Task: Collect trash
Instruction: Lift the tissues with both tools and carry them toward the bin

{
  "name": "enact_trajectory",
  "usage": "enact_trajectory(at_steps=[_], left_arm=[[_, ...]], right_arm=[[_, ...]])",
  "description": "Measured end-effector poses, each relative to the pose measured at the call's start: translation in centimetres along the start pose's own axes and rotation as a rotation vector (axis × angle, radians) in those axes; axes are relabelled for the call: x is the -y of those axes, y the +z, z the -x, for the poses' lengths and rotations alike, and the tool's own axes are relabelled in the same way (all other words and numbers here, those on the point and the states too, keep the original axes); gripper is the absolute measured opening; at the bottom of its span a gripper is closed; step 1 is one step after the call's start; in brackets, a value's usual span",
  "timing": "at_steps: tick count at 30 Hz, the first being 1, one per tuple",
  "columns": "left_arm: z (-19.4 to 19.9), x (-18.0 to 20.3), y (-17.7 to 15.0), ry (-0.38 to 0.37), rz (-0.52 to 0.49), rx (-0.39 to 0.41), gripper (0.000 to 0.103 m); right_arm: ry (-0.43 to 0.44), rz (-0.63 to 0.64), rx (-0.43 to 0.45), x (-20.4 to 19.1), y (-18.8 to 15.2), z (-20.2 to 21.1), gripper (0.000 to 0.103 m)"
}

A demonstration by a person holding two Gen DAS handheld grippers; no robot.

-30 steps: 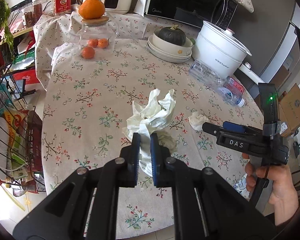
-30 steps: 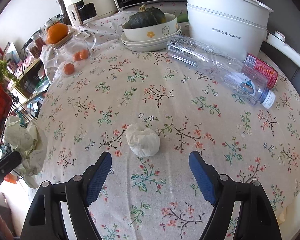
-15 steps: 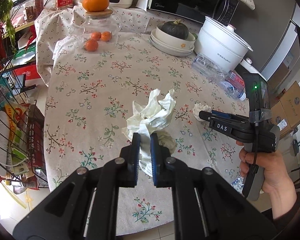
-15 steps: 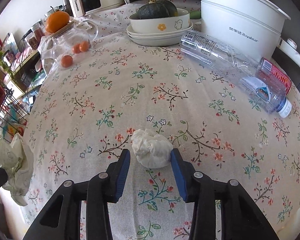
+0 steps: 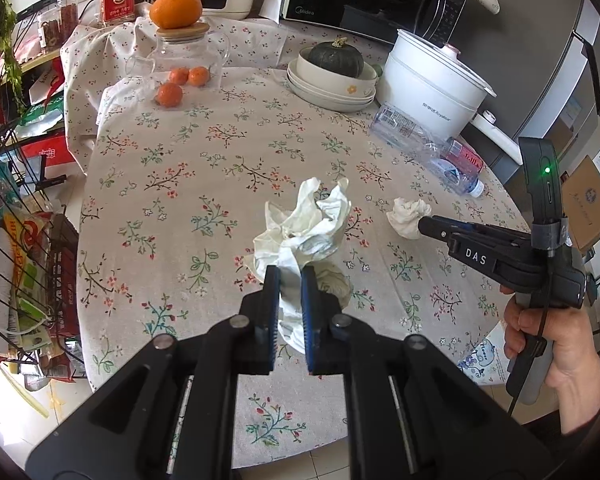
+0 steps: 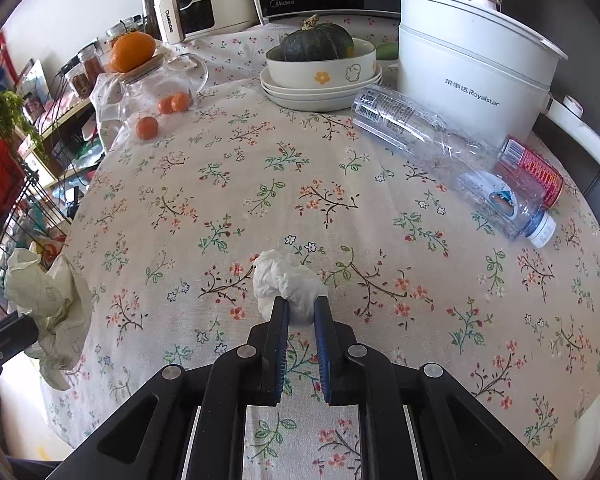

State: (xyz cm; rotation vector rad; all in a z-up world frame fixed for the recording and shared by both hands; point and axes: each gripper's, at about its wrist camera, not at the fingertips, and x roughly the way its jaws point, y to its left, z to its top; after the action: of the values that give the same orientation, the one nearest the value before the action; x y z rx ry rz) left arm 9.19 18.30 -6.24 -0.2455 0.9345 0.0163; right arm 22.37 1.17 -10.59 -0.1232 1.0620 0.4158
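Left tongs [image 5: 286, 276], left wrist view: clenched on a crumpled cream paper wrapper [image 5: 304, 228], which stands up from between the blue pads above the floral-clothed desk [image 5: 188, 168]. Right tongs [image 5: 420, 224], held in a hand [image 5: 552, 344] at the right edge, meet a crumpled white tissue [image 5: 408, 216] at their tip. Behind lie two clear plastic bottles [image 5: 428, 144] on their sides, near a white electric pot [image 5: 432, 88]. Stacked plates carry a bowl with a dark green squash [image 5: 336, 60]. A glass jar [image 5: 188, 52] with a wooden lid bears one orange [image 5: 176, 8]; three small oranges lie at its foot. A wire rack [image 5: 16, 240] of packets stands at the left, off the desk.

Right tongs [image 6: 300, 308], right wrist view: jaws closing, with the crumpled white tissue [image 6: 284, 280] pinched between the blue pads; the tissue sits on the desk [image 6: 260, 184] near its front middle. Left tongs [image 6: 4, 336] enter at the left edge carrying the cream paper wrapper [image 6: 48, 300]. The two plastic bottles [image 6: 452, 152] lie to the right, a red-labelled one [image 6: 532, 168] just beside them, all in front of the white electric pot [image 6: 468, 68]. The squash [image 6: 316, 40] in its bowl and the glass jar [image 6: 160, 80] stand at the far side.
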Motion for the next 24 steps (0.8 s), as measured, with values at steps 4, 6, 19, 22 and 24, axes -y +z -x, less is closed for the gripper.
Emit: enact_trajectory(at_steps=[4,6,19,22,24], left_arm=[[0.1,0.6,-0.1,-0.013,-0.006,0.002,0.011],[0.0,1.1,-0.2,-0.023,-0.005,0.001,0.011],[0.2,5.8,-0.4,-0.099,-0.040,0.009,0.011],[0.0,7.3,-0.4,-0.116,-0.055,0.007,0.011],[0.0,8.3,-0.3,-0.130,-0.066,0.006,0.011]], right_arm=[[0.014,-0.019,0.006,1.0,-0.6,1.8,0.014],[0.025,-0.029,0.011,1.7,-0.9,2.8,0.014],[0.000,-0.103,0.058,7.5,-3.9,9.4,0.014],[-0.015,-0.126,0.060,9.1,-5.0,10.6,0.014],[-0.027,-0.143,0.061,10.3,-5.7,11.4,0.014]])
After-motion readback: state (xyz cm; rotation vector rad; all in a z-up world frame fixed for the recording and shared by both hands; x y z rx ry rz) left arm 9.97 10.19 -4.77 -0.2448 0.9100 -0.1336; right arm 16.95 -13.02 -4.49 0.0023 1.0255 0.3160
